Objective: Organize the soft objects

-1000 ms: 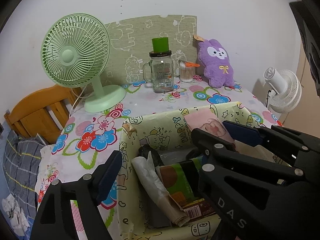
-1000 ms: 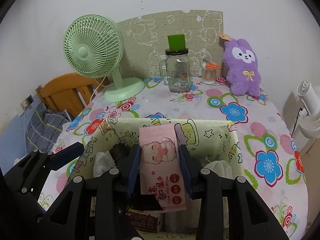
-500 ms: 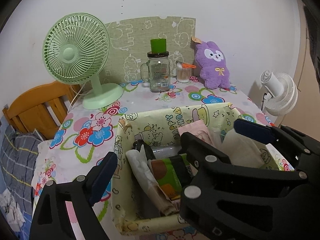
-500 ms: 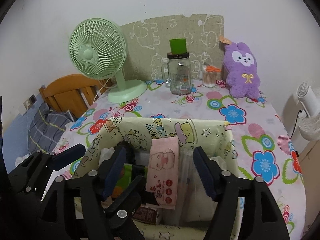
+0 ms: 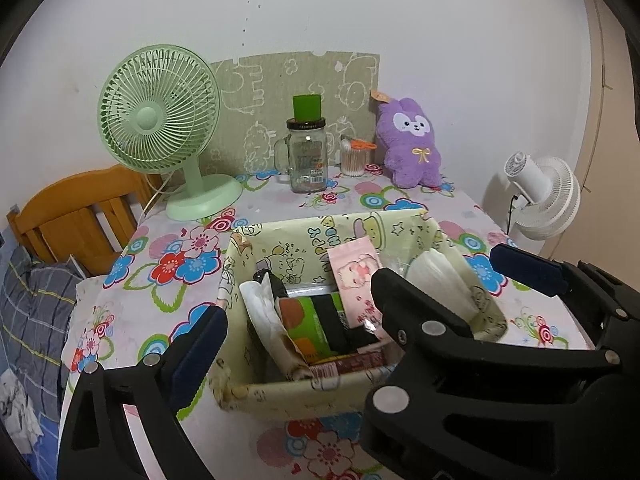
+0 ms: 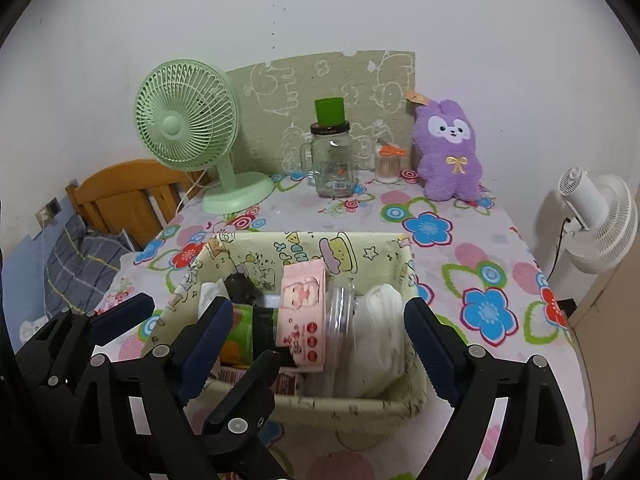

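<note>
Pink, a soft pack of wet wipes (image 6: 303, 318) stands upright in the yellow cartoon-print fabric basket (image 6: 304, 404) on the flowered tablecloth (image 6: 476, 256), between a green packet (image 6: 238, 336) and white folded cloths (image 6: 378, 340). The right gripper (image 6: 318, 354) hangs spread wide and empty over the basket; the left gripper (image 5: 360, 298) is likewise agape. The placing step looks finished; next likely calls for reaching the purple plush rabbit (image 6: 448, 152) at the wall.
</note>
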Tool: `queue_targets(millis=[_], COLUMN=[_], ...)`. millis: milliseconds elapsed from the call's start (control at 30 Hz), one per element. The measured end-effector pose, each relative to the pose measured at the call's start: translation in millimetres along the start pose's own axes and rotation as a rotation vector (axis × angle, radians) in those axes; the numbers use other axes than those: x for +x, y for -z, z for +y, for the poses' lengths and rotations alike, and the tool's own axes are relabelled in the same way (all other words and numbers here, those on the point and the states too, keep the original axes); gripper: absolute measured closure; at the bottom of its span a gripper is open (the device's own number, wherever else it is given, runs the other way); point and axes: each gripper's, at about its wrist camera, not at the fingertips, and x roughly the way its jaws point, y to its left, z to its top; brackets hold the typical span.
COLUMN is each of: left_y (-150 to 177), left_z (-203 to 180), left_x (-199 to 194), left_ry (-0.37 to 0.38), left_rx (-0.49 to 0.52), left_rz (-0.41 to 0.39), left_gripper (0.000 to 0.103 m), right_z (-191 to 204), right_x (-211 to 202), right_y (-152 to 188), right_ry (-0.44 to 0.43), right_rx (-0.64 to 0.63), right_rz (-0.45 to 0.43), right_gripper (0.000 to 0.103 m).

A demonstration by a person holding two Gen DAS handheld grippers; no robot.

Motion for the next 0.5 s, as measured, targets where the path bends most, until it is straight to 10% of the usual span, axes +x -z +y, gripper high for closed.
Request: queue_targets(millis=[500], left_y=[17.1], left_z=[-2.5], left_x=[-43.5], left_ry=[-0.007], left_rx=[-0.036], left_rz=[-0.05], left_gripper=[0.0], right_z=[-6.2], right_x=[-51.7], right_y=[16.9], right_ry=[0.038], right_rx=[0.013], right_rz=[-0.049], right_gripper=[0.008])
